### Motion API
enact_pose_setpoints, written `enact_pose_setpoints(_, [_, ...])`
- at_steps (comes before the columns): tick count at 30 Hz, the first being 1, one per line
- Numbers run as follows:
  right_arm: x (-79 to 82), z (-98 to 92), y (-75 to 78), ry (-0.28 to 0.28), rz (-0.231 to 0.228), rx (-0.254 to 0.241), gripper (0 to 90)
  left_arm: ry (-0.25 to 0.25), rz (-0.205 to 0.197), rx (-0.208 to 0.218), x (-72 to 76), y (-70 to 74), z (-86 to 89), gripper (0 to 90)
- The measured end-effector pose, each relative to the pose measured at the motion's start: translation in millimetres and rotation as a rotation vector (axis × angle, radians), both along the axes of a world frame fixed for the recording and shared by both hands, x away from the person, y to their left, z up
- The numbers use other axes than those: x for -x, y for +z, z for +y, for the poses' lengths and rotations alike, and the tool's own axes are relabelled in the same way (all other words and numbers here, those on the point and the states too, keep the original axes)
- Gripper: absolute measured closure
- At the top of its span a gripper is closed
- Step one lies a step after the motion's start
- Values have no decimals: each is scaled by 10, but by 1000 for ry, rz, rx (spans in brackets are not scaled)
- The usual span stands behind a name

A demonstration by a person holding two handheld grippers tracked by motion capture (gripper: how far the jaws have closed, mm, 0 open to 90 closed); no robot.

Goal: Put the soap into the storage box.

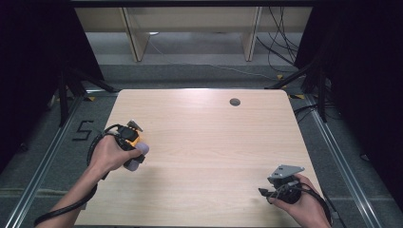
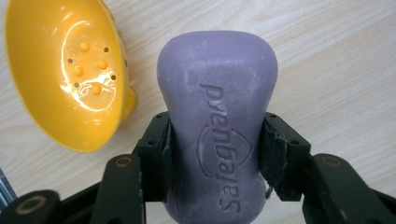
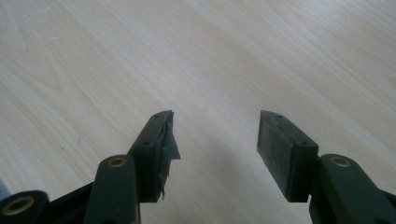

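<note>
A purple soap bar with an embossed brand name is clamped at its narrow waist between the pads of my left gripper, just above the wooden table. A yellow soap dish with small drain holes lies tilted just left of the bar. From the high view, the left gripper sits at the table's left side with the soap and the yellow dish under the hand. My right gripper stands open and empty over bare wood, near the front right corner.
The light wooden table has a round grey cable hole near its far edge. Black stands and cables flank the table on the floor, and a wooden shelf frame stands behind it.
</note>
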State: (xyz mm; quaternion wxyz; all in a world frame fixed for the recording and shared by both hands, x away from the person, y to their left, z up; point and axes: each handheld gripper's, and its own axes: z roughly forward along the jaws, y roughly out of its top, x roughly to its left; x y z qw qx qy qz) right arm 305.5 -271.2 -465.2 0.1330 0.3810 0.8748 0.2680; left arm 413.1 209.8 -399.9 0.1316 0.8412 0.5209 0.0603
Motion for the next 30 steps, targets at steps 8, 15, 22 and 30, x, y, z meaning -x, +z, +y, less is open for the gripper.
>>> enact_pose_setpoints(8, [0, -4, 4, -3, 3, -3, 462, 37, 2, 8, -48, 38, 61, 490])
enact_pose_setpoints(15, [1, -1, -10, -8, -12, -9, 462, 58, -28, 7, -94, 55, 118, 491])
enact_pose_setpoints(22, [1, -10, 5, -2, 4, -2, 462, 71, -35, -1, -140, 75, 181, 490])
enact_pose_setpoints(30, [3, -5, 7, -15, 4, -13, 460, 82, -38, -11, -193, 79, 249, 490])
